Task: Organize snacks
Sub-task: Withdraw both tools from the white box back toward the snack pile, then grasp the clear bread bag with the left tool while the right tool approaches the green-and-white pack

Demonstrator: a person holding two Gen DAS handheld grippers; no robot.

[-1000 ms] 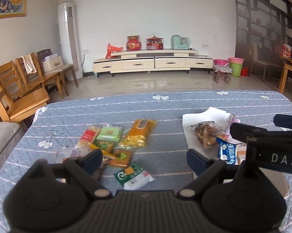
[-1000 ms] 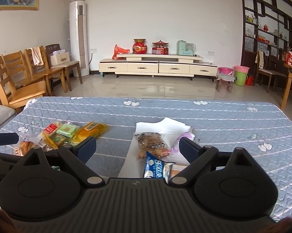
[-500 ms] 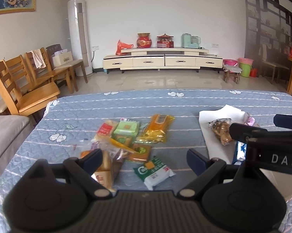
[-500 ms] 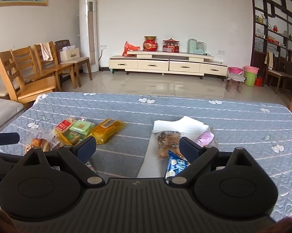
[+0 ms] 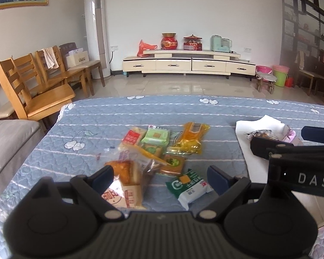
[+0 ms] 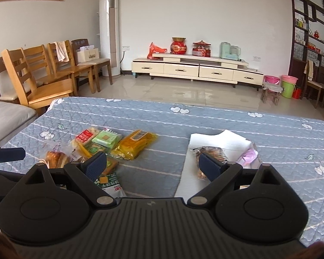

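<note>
A heap of packaged snacks lies on the blue quilted table: a bread pack (image 5: 124, 181), a green-and-white packet (image 5: 188, 186), a yellow pack (image 5: 191, 139), a pale green pack (image 5: 155, 136) and a red one (image 5: 130, 137). My left gripper (image 5: 160, 178) hovers open just above the near side of this heap, holding nothing. To the right a white box (image 6: 218, 142) holds a brown pastry pack (image 6: 211, 153) and a pink pack (image 6: 248, 156). My right gripper (image 6: 153, 166) is open and empty between the heap and the box. The yellow pack (image 6: 136, 143) shows there too.
Wooden chairs (image 5: 34, 90) stand off the table's left far corner, and a grey sofa (image 5: 6, 142) sits at the left. A low TV cabinet (image 5: 187, 63) and tall white air conditioner (image 5: 96, 36) line the back wall. Bare cloth stretches across the table's far half.
Both grippers have swung leftward over the second, so the snack heap and box slid right in both views. Both stayed open; nothing was picked up.
</note>
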